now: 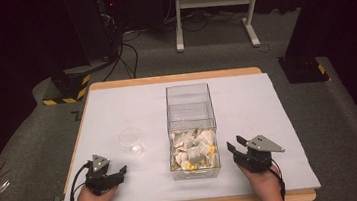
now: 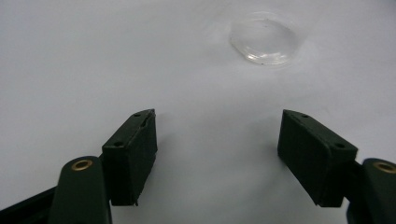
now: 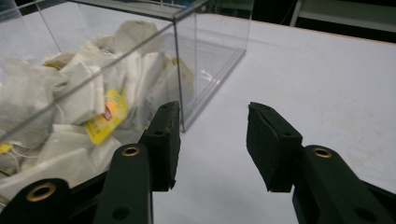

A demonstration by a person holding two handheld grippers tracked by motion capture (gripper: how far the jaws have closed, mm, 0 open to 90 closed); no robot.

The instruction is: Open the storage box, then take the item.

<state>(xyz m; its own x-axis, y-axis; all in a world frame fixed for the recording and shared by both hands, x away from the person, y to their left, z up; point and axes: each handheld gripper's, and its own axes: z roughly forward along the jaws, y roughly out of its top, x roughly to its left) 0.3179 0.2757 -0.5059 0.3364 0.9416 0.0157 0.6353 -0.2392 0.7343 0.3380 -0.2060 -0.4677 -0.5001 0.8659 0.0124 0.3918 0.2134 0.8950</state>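
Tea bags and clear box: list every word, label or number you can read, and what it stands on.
No text can be read.
Yellow tags on the tea bags in the clear box: a small red mark, too blurred to read.
Clear cup: no print visible.
Black-and-yellow striped base on the floor: stripes, no words.

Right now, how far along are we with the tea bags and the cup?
Nothing looks done: the clear cup stands empty on the white table, and the tea bags all lie in the clear box. In hand: nothing. The left hand-held gripper points open at the cup; the right hand-held gripper sits open beside the box. Left, probably: picking a bag and moving it to the cup.
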